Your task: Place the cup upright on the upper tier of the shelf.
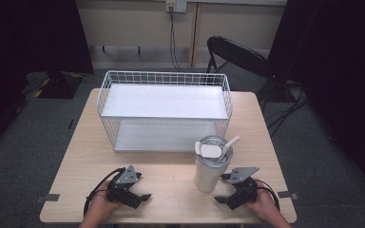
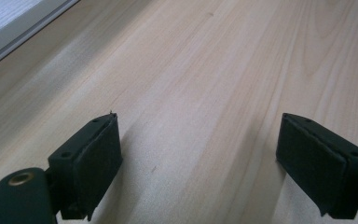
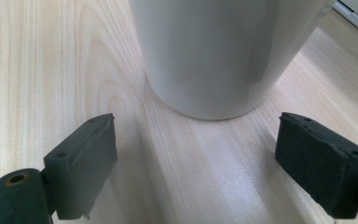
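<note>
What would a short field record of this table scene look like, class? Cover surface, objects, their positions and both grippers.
surface: wooden table
rack: white wire shelf, two tiers, at the table's far half
cup: white tumbler with lid and straw, upright, in front of the shelf
left gripper: open, over bare wood
right gripper: open, pointed at the cup's base, not touching

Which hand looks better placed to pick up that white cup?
The right. The right gripper sits open beside the cup, which stands just ahead of its jaws. The left gripper faces bare table.
</note>
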A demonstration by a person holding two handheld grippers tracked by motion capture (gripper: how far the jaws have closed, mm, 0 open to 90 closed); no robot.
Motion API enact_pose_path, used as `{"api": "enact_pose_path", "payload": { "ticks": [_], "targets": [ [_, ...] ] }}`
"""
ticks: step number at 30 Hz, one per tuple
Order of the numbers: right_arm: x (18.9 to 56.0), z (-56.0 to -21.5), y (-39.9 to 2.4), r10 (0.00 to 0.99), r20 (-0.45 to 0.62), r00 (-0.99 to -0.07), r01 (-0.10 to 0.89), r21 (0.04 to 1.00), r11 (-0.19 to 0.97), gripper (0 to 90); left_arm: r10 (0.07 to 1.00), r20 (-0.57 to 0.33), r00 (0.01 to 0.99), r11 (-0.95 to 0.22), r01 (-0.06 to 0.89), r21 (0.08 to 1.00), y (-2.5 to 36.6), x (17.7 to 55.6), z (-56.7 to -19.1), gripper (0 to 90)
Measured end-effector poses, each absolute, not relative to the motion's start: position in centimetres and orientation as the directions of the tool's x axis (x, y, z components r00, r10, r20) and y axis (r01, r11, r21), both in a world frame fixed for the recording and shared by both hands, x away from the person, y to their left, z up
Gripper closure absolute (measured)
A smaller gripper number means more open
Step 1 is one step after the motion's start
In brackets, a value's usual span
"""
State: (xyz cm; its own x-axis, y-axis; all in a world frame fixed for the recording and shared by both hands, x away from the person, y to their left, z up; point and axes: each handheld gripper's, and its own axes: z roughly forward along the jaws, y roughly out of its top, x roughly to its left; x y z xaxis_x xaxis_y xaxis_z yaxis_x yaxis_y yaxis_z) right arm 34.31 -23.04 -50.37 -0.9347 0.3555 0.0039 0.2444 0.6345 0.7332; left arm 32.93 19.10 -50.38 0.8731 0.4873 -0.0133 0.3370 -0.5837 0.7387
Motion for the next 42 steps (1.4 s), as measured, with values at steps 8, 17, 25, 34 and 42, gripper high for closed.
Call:
{"api": "enact_pose_path", "payload": {
  "ticks": [8, 17, 25, 34, 42],
  "targets": [
    [34.3, -50.1, -22.9, 0.373, 0.009, -0.928, 0.265, 0.719, 0.642, 13.8, 0.488, -0.014, 0.873, -0.583, 0.338, 0.739, 19.1, 32.9, -50.4, 13.4],
    [34.5, -49.2, -23.5, 0.399, 0.044, -0.916, 0.294, 0.751, 0.592, 13.9, 0.487, -0.013, 0.873, -0.584, 0.337, 0.739, 19.1, 32.9, -50.4, 13.4],
    [34.7, -47.3, -23.5, 0.403, 0.045, -0.914, 0.277, 0.795, 0.540, 13.8, 0.486, -0.011, 0.874, -0.587, 0.335, 0.737, 19.1, 32.9, -50.4, 13.4],
    [35.0, -46.0, -23.0, 0.390, 0.069, -0.918, 0.264, 0.840, 0.473, 13.8, 0.488, -0.014, 0.873, -0.583, 0.337, 0.739, 19.1, 32.9, -50.4, 13.4],
    [35.3, -45.1, -22.4, 0.385, 0.070, -0.920, 0.246, 0.869, 0.430, 13.4, 0.488, -0.014, 0.872, -0.582, 0.338, 0.739, 19.1, 32.9, -50.4, 13.4]
  ]
}}
